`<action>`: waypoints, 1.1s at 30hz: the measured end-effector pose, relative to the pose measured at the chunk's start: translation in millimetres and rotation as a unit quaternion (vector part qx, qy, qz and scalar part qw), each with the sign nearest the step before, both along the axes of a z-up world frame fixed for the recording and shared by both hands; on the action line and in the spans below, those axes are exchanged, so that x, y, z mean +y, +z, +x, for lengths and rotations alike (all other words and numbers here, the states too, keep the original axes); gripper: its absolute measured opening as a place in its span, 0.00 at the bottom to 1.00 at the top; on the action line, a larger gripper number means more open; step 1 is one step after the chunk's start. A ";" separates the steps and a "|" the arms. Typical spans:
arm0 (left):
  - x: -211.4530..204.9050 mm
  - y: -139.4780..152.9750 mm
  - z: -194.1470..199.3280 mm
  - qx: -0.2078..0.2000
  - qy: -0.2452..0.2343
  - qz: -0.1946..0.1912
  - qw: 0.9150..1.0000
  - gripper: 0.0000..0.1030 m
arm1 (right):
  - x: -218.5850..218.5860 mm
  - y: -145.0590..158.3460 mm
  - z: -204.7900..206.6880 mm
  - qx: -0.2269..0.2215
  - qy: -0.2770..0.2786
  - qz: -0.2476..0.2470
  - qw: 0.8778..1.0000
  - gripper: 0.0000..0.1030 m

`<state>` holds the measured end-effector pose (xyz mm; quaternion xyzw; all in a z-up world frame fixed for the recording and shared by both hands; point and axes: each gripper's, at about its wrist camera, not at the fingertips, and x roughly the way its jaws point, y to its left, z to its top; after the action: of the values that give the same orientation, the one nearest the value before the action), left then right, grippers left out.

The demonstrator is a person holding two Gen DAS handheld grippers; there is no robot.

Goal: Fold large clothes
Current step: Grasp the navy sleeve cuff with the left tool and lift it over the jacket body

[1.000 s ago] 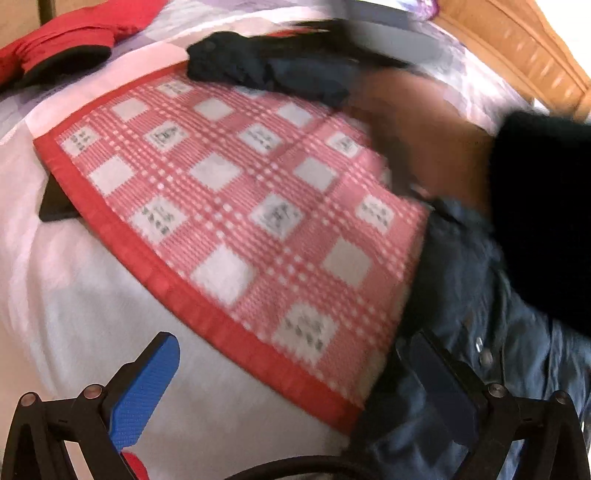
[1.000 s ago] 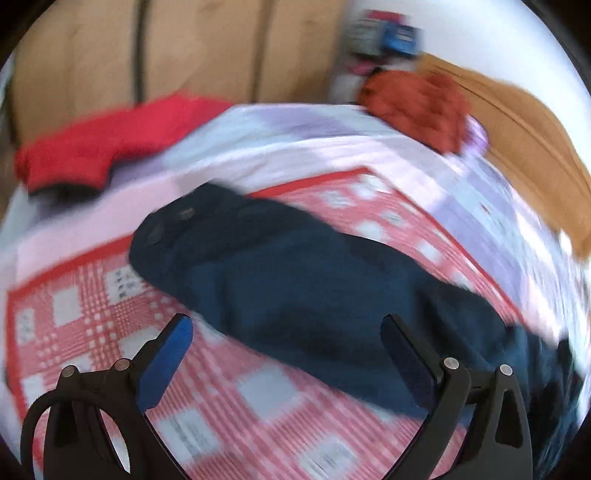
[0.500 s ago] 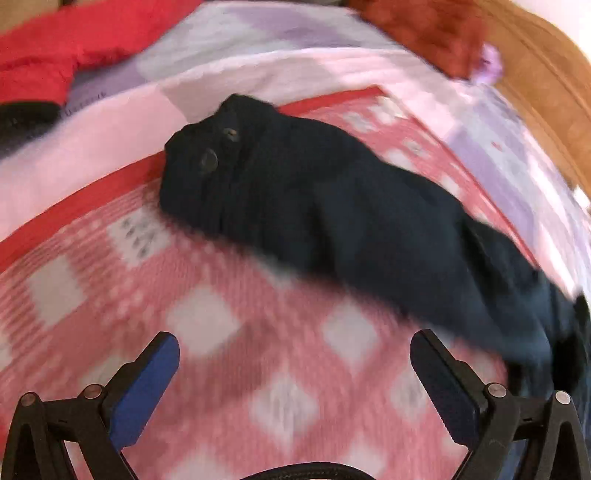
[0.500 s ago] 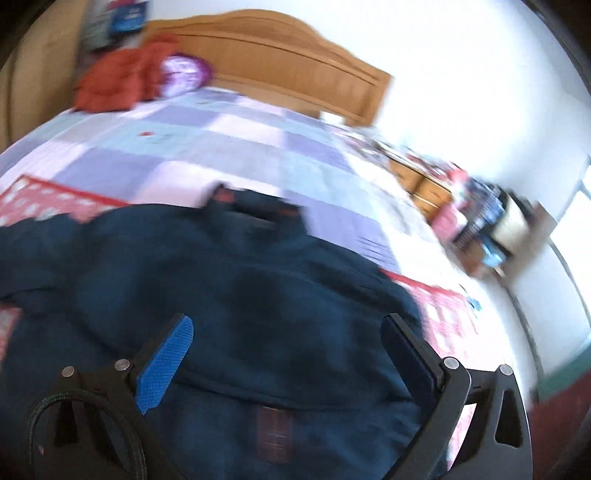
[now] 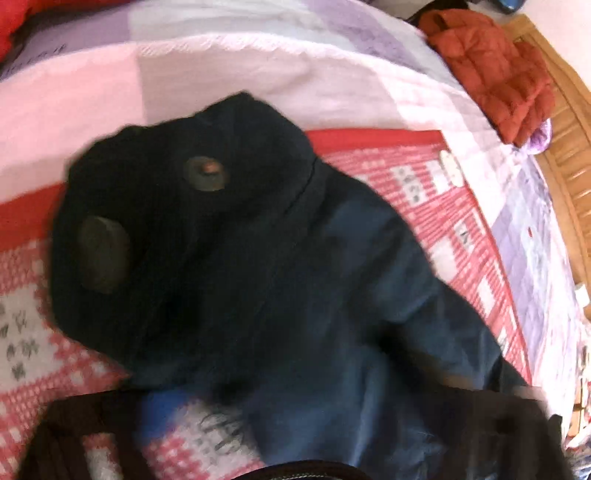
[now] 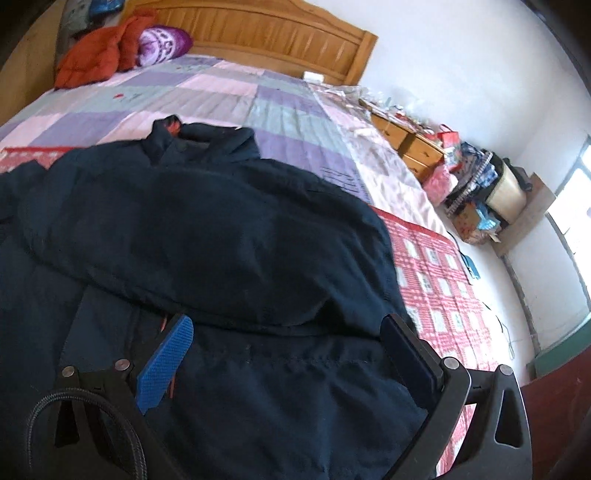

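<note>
A dark navy jacket lies on a red-and-white checked cloth on the bed. In the left wrist view its sleeve stretches across the cloth, cuff with two round buttons at the left. My left gripper is blurred at the bottom edge, close over the sleeve; its jaws are smeared. My right gripper is open just above the jacket's body, one sleeve folded across in front of it, collar at the far end.
An orange-red padded jacket and a purple bundle lie by the wooden headboard. Wooden drawers and clutter stand right of the bed. The orange-red jacket also shows in the left wrist view.
My left gripper has moved in close to the sleeve's cuff. My right gripper has swung from the sleeve to the jacket's body and moved slightly nearer.
</note>
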<state>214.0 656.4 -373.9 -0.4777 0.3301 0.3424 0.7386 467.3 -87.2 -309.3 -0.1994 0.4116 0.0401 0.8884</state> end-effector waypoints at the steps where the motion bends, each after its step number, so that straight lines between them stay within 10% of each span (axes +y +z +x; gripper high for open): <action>1: -1.1 7.6 1.4 -0.012 -0.002 0.005 1.000 0.36 | 2.0 -1.5 0.9 -0.001 0.006 -0.002 1.000 1.00; 9: -78.7 118.1 41.6 -0.008 -0.102 0.191 0.976 0.22 | -1.6 -0.4 4.4 -0.006 0.006 0.018 1.000 1.00; 20: -318.2 242.3 166.7 -0.087 -0.316 0.304 0.895 0.20 | -54.0 31.4 -49.2 -0.038 0.026 0.015 0.999 1.00; 33: -637.5 165.8 249.6 -0.043 -0.508 0.319 0.799 0.19 | -145.3 38.9 -68.5 -0.011 0.028 0.084 0.996 1.00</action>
<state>463.5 18.9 -208.1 0.0071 0.3658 -0.0171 0.9305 398.7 -232.5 -270.4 -0.1355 0.3911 0.0972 0.9051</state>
